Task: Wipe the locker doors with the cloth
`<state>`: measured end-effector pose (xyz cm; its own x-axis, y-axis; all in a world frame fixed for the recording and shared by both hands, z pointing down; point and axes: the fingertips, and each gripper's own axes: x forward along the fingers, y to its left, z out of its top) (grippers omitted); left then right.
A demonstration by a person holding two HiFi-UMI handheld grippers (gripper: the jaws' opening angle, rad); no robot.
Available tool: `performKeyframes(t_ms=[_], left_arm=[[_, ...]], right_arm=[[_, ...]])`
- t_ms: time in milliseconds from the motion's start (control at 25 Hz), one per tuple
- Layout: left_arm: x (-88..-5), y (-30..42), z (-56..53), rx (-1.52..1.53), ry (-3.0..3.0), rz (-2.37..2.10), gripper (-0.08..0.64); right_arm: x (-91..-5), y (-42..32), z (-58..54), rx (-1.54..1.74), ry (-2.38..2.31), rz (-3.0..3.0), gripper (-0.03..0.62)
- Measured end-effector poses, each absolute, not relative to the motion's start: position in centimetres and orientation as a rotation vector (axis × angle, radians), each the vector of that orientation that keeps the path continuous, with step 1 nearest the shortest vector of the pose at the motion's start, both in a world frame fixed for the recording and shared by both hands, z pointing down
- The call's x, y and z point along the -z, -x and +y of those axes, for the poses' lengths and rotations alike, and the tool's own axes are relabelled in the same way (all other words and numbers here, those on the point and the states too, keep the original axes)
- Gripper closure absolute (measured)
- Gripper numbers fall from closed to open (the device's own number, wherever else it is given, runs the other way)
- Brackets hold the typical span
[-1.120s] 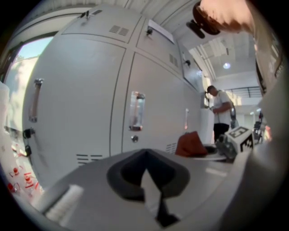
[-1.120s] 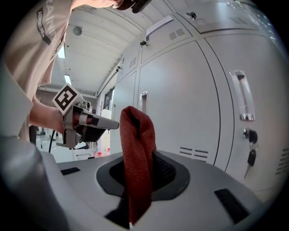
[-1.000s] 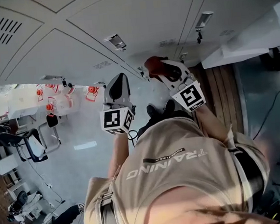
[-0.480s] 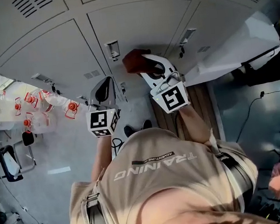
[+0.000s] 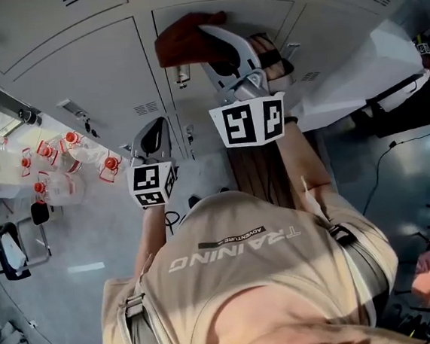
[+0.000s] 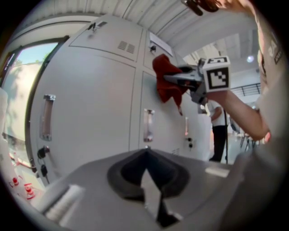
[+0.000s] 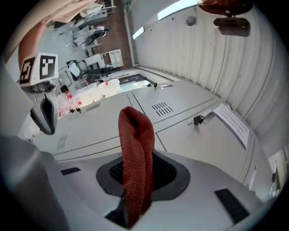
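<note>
Left gripper (image 6: 146, 178): jaws together, nothing between them. It hangs low and off the doors, idle, pointing at a locker door (image 6: 90, 99).

Cloth (image 7: 137, 158): red and folded, it lies up and to the right of my left gripper. The right gripper (image 7: 135, 212) is clamped on its near end. Its long axis runs straight out along those jaws toward the door ahead. From the left gripper view the far end of the cloth looks to be against the door face, near the seam between two doors, though contact is a judgement and not certain. The right gripper is plainly the nearer one, so the wiping stroke is its job.

Surface: grey painted metal doors, flat, with vent slots (image 7: 161, 108) ahead and a latch handle (image 5: 179, 76) just below the cloth, which could snag it.

Room: grey floor behind; red-capped bottles (image 5: 70, 155) off to my left; a person (image 6: 220, 131) stands far right.
</note>
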<state>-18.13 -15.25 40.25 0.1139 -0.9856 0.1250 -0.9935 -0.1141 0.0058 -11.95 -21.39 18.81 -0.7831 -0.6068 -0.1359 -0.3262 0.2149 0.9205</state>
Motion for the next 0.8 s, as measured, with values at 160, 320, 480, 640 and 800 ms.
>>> performKeyframes(t_ms=[160,320,480,640,800], left_arm=[[-40.2,18.6,-14.6,-0.13,-2.281,-2.026,0.554],[-39.9,19.1,-14.6,-0.117,-2.285,-2.033,0.554],[-40.0,19.2,-14.4,-0.114,-2.285,-2.028,0.554],[-40.6,19.4,-14.2,-0.118,-2.268,-2.019,0.554],[-40.9,19.4,-14.3,-0.115,-2.259,-2.018,0.554]], right_arm=[[-15.5,13.1,-21.6,1.764,-0.986,-1.975,0.506],[-13.4,14.1,-22.2,1.839,-1.074,-1.828,0.506],[-13.8,15.1,-23.1,1.823,-1.089,-1.79,0.506],[-15.3,15.7,-23.4,1.81,-1.087,-1.77,0.506],[-16.8,16.1,-23.4,1.794,-1.055,-1.776,0.506]])
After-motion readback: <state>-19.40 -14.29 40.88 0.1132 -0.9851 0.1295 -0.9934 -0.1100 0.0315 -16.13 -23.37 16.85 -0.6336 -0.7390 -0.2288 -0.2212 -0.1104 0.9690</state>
